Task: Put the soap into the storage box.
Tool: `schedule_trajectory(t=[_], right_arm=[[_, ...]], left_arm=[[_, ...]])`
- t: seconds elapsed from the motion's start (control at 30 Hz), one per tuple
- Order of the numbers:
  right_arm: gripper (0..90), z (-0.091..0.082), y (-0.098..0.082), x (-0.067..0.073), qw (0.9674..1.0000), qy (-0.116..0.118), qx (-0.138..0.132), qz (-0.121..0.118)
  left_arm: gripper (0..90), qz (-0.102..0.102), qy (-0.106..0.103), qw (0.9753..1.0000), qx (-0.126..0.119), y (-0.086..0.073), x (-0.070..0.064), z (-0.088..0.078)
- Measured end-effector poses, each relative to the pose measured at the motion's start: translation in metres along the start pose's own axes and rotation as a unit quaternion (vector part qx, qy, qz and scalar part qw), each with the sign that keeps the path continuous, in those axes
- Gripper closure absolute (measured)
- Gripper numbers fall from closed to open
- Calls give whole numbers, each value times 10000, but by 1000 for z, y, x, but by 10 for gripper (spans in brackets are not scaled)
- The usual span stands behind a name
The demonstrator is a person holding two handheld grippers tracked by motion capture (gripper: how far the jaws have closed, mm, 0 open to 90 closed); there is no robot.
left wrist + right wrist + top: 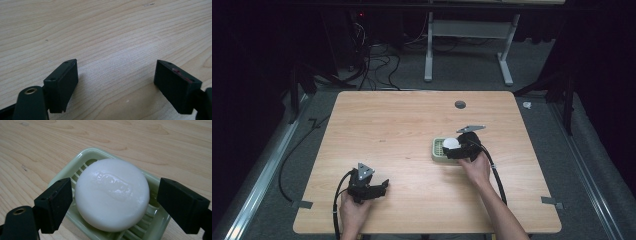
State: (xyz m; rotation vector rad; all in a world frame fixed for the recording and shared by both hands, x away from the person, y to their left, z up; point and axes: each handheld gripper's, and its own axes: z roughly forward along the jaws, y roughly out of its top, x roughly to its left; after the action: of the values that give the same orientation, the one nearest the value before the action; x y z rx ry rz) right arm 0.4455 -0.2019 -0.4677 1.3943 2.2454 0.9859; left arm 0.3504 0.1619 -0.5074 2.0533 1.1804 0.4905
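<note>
Left gripper point(379, 186) in lower left of high view, held low in left hand point(353, 212), jaws spread wide, nothing between them. Right gripper point(451, 148) right of centre, right hand point(477, 167) behind it, forearm running in from bottom edge. Right jaws wide apart, clamping nothing.

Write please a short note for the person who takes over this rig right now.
Right claw: open, jaws on either side of the soap, not touching it.
Left claw: open, nothing between the jaws, low over the bare table near the front left.
Soap: white, round, lying in the green dish, right of the table's centre.
Done: right claw is lined up around the soap.
Left: probably close on the soap and lift it; no grip yet.
</note>
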Motion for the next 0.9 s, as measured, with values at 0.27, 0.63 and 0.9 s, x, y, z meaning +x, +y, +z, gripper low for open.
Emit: schedule_trajectory(t=[0.27, 0.63, 0.9], right_arm=[[126, -9, 1, -2, 9999, 100, -100, 23], [126, -26, 0, -6, 9992, 133, -367, 112], [132, -40, -2, -10, 9983, 186, -528, 184]], left_arm=[[199, 3, 1, 10000, 3, 0, 0, 0], [199, 12, -1, 10000, 10, 0, 0, 0], [200, 11, 2, 10000, 10, 0, 0, 0]])
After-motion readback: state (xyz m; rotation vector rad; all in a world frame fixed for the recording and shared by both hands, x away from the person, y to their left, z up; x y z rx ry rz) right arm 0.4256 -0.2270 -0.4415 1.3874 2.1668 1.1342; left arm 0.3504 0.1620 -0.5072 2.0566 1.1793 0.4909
